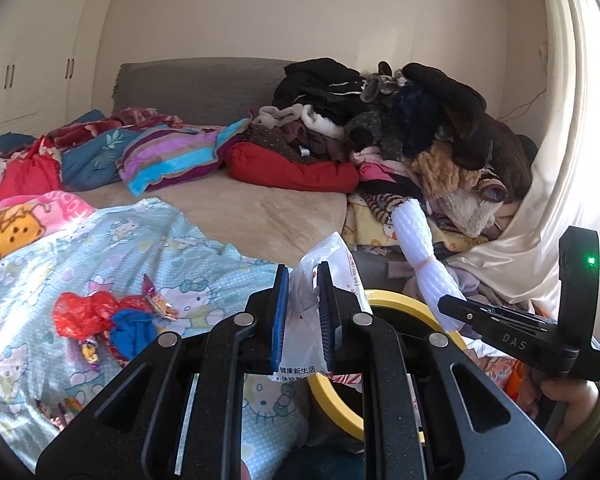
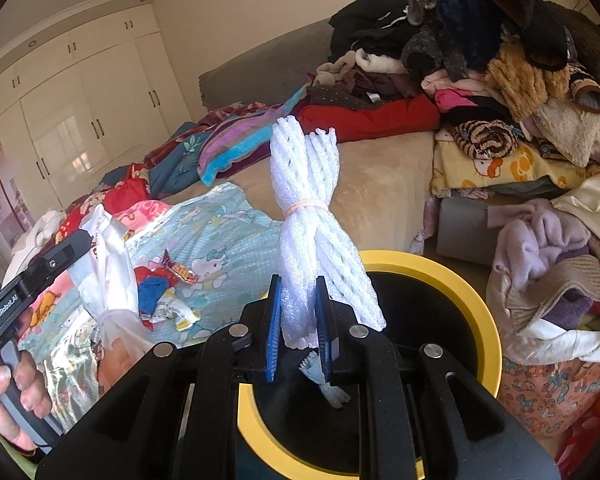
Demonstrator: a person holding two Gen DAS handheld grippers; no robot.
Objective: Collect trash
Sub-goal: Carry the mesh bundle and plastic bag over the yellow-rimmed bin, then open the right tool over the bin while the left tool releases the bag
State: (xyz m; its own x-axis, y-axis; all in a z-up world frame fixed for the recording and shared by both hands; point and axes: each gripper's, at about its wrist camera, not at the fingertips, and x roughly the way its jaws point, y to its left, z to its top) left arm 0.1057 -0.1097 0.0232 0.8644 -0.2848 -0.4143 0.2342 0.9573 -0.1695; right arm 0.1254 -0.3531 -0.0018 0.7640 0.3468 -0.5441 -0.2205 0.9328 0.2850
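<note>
My left gripper [image 1: 303, 312] is shut on a white plastic wrapper [image 1: 324, 264] with red print, held beside the yellow-rimmed black bin [image 1: 404, 304]. It also shows in the right wrist view [image 2: 104, 248]. My right gripper [image 2: 298, 324] is shut on a bundle of white foam netting [image 2: 312, 216] tied with a rubber band, held upright over the bin [image 2: 472, 304]. The bundle also shows in the left wrist view [image 1: 420, 248]. Red and blue wrappers [image 1: 96, 320] and candy wrappers [image 1: 158, 300] lie on the Hello Kitty sheet [image 1: 180, 240].
A tall pile of clothes [image 1: 400, 128] fills the far right of the bed. Striped and red pillows [image 1: 172, 152] and quilts lie at the back left. More clothes [image 2: 548, 272] are heaped right of the bin. White wardrobes [image 2: 80, 112] stand at left.
</note>
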